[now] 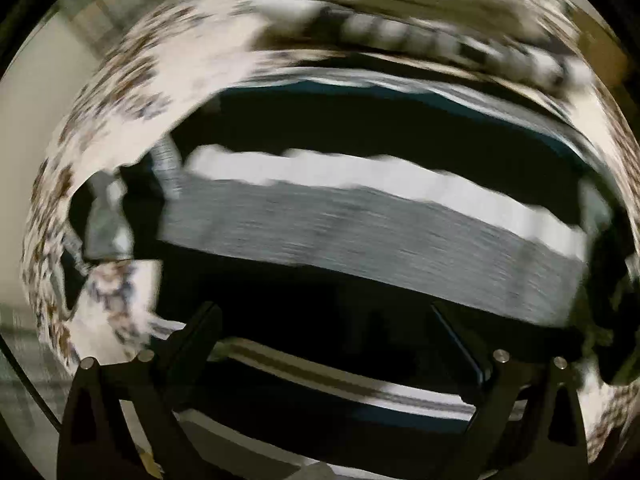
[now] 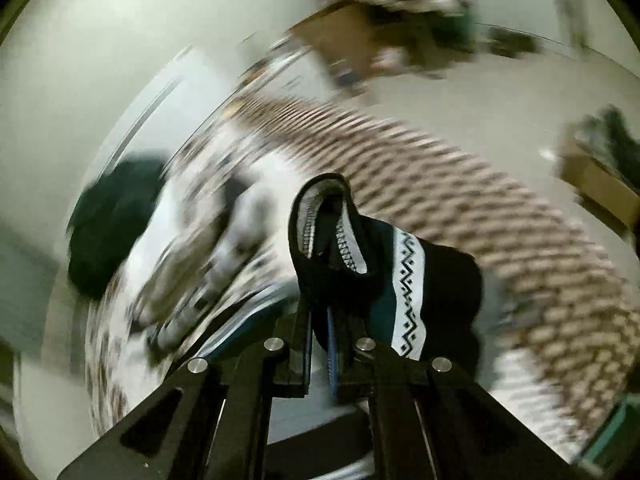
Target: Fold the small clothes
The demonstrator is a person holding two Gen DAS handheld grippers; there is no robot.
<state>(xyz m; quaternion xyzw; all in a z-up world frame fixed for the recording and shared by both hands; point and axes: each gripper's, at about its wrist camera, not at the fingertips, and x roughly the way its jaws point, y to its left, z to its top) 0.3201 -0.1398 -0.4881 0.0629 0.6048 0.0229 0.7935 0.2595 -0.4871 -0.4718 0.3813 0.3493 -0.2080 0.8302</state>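
Note:
A dark knit garment (image 2: 384, 276) with black, teal and white patterned bands hangs from my right gripper (image 2: 326, 320), whose jaws are shut on a fold of it. In the left wrist view the same kind of banded garment (image 1: 360, 232), black, white and grey, stretches blurred across the view. My left gripper (image 1: 328, 344) has its fingers (image 1: 192, 344) spread wide apart at the bottom, with dark cloth between them; whether they touch it is unclear. The patterned surface (image 2: 460, 200) lies below.
A white and brown patterned cover (image 1: 120, 80) lies around the garment. A dark bundle of cloth (image 2: 116, 224) lies at the left. Cardboard boxes (image 2: 352, 40) stand on the pale floor beyond, another box (image 2: 604, 188) at the right. Both views are motion-blurred.

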